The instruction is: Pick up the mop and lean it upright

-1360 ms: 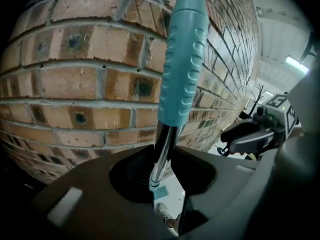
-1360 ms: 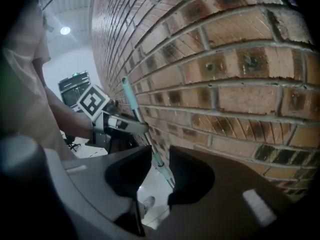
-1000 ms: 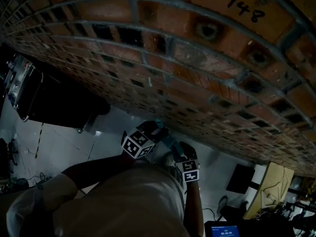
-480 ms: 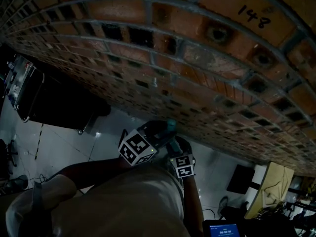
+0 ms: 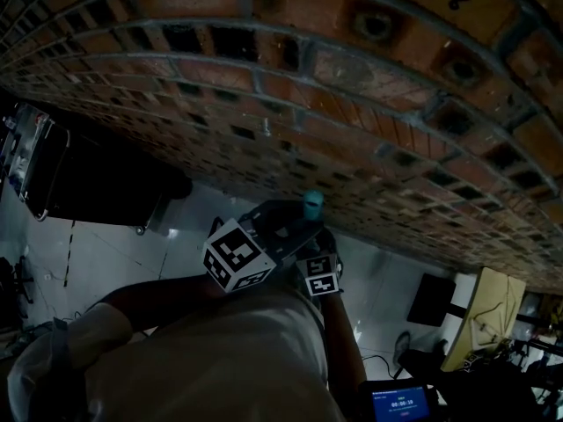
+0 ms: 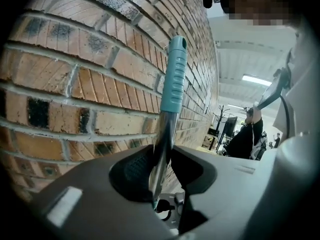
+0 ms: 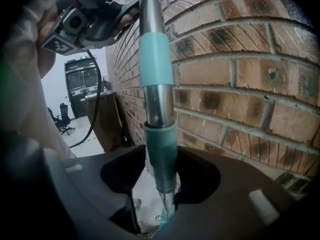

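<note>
Between left gripper [image 6: 161,184] jaws: steel shaft of mop [image 6: 165,134], pinched firmly at a narrow opening, teal grip [image 6: 174,74] sticking out beyond the tips. Raised since a second ago: in head view now higher against brick wall [image 5: 369,139], with the end of that grip newly poking up past the gripper.

Further down the same shaft, right gripper [image 7: 162,171]: jaws just been opening, now fairly wide, set on either side of teal collar [image 7: 161,154] with no gap to see. Looks like a loose guiding hold, not a hard clamp.

Just beyond both grippers, wall very close behind the shaft. Touching or not, cannot tell. Mop head out of view everywhere.

Meaning for task: lift part seems done, shaft near upright beside wall. Left to do, probably: tip the top onto the bricks, check it stays, then let go, right first and left last. Risk: sliding sideways along the brick if released early.
</note>
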`<state>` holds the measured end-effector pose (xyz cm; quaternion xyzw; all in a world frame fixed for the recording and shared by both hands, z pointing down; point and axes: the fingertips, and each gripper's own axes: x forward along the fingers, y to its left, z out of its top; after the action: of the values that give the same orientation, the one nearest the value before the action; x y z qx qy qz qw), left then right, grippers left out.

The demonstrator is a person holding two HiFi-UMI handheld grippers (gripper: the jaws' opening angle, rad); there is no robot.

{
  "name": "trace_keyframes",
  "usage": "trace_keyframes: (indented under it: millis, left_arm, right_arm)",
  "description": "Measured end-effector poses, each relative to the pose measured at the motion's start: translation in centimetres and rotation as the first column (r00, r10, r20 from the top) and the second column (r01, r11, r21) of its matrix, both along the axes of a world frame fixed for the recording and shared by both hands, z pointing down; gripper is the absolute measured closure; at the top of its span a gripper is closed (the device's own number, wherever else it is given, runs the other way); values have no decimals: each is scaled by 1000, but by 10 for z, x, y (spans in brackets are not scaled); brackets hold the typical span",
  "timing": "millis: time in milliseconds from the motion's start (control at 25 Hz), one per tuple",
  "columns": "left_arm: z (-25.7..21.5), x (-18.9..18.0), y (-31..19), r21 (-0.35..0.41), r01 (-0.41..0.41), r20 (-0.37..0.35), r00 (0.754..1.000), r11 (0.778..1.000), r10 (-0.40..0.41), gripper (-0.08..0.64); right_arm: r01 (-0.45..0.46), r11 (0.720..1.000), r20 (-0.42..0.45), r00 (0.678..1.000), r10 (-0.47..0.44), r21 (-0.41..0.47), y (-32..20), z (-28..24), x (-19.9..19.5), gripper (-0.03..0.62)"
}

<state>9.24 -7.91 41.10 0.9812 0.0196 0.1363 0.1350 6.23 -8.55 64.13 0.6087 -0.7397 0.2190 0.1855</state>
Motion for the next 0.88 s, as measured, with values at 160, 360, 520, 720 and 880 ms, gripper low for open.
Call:
trace_keyframes:
  millis: [160,360,520,720,880]
  left_arm:
    - [-9,5,3,-6,-24,-23,999,1000,23,433]
    - [-16,16,10,-12,-75,-78,994,997,74,426]
    - [-19,25,21,-37,-144,-119,983,989,139,374]
    - [-30,27,41,18,-251,-179,951,968,251,296]
    - [-31,22,47,43,-291,-213,932,956,294,290]
  right_arm:
    - [-77,996,22,997,76,49,-2,-13,11,474]
    - [-98,993,8,995,98,67,6,-14,20,477]
    - [-118,989,-1,993,119,93,13,-27,26,479]
    - [-132,985,-14,991,134,108,27,-32,28,479]
    - [-174,981,-10,984,175,87,35,-31,31,479]
